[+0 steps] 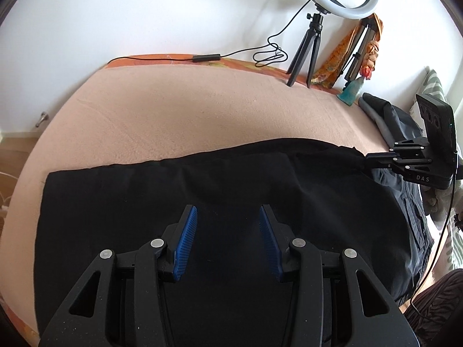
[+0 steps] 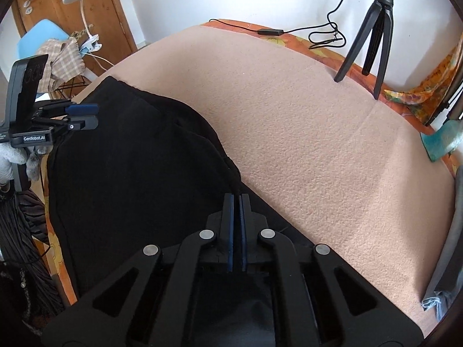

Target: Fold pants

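Note:
Black pants [image 1: 202,190] lie flat across the near side of a peach blanket [image 1: 202,110]. My left gripper [image 1: 228,217] is open and empty, held just above the middle of the pants. My right gripper [image 2: 237,199] is shut on the far edge of the pants [image 2: 139,167], pinching the cloth between its blue pads. In the left wrist view the right gripper [image 1: 367,157] grips the pants' upper right corner. In the right wrist view the left gripper [image 2: 92,115] shows open at the far left, above the pants.
A ring light on a black tripod [image 1: 306,52] stands at the blanket's far edge with a trailing cable [image 1: 269,55]. Dark folded clothes [image 1: 405,144] lie at the right end. A wooden door [image 2: 72,5], a blue chair [image 2: 40,37] and a lamp stand left.

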Available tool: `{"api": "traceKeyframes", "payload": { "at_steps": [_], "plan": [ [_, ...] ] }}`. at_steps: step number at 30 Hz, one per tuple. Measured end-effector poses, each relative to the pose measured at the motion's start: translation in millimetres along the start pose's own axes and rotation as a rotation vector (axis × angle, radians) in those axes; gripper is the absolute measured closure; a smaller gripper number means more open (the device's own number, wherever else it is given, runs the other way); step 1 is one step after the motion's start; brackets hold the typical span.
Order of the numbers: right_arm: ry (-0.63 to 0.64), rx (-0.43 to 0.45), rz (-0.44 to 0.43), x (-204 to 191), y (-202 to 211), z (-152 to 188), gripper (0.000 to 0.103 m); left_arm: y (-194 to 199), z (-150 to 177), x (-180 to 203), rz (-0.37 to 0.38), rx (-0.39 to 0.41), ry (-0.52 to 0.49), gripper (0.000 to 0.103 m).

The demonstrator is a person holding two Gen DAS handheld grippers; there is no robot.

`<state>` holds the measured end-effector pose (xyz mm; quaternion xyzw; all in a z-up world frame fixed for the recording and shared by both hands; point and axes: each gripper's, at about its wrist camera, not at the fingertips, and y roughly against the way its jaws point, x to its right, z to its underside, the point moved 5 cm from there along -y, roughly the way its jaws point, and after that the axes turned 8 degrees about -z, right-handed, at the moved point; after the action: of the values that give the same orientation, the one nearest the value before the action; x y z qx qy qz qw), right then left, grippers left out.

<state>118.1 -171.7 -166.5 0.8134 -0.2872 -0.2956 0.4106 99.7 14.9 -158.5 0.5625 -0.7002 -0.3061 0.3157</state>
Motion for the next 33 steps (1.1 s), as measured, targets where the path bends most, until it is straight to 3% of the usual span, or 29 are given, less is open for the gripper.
{"api": "traceKeyframes", "payload": {
  "at_steps": [9, 13, 14, 15, 18, 33],
  "plan": [
    [-0.081, -0.023, -0.04, 14.1, -9.8, 4.0, 0.081, -4.1, -4.7, 3.2, 0.0, -0.003, -0.002, 0.06],
    [-0.069, -0.042, -0.05, 11.9, -16.5, 7.3, 0.08, -7.3, -5.9, -3.2, -0.008, -0.01, 0.03, 0.06],
    [-0.058, -0.049, -0.041, 10.9, -18.1, 8.0, 0.082, -8.1, -6.0, -4.9, -0.012, -0.012, 0.036, 0.06],
    [-0.042, -0.058, -0.019, 9.9, -20.2, 8.3, 0.093, -8.8, -5.8, -6.0, -0.013, -0.014, 0.039, 0.06],
    [-0.004, -0.08, 0.02, 5.4, -21.6, 4.8, 0.096, -10.5, -5.9, -6.5, -0.011, -0.017, 0.037, 0.06],
    [0.123, -0.068, 0.159, 3.0, 6.6, -29.0, 0.1, -18.5, -5.7, -6.3, -0.01, -0.034, 0.029, 0.06]
  ]
}}
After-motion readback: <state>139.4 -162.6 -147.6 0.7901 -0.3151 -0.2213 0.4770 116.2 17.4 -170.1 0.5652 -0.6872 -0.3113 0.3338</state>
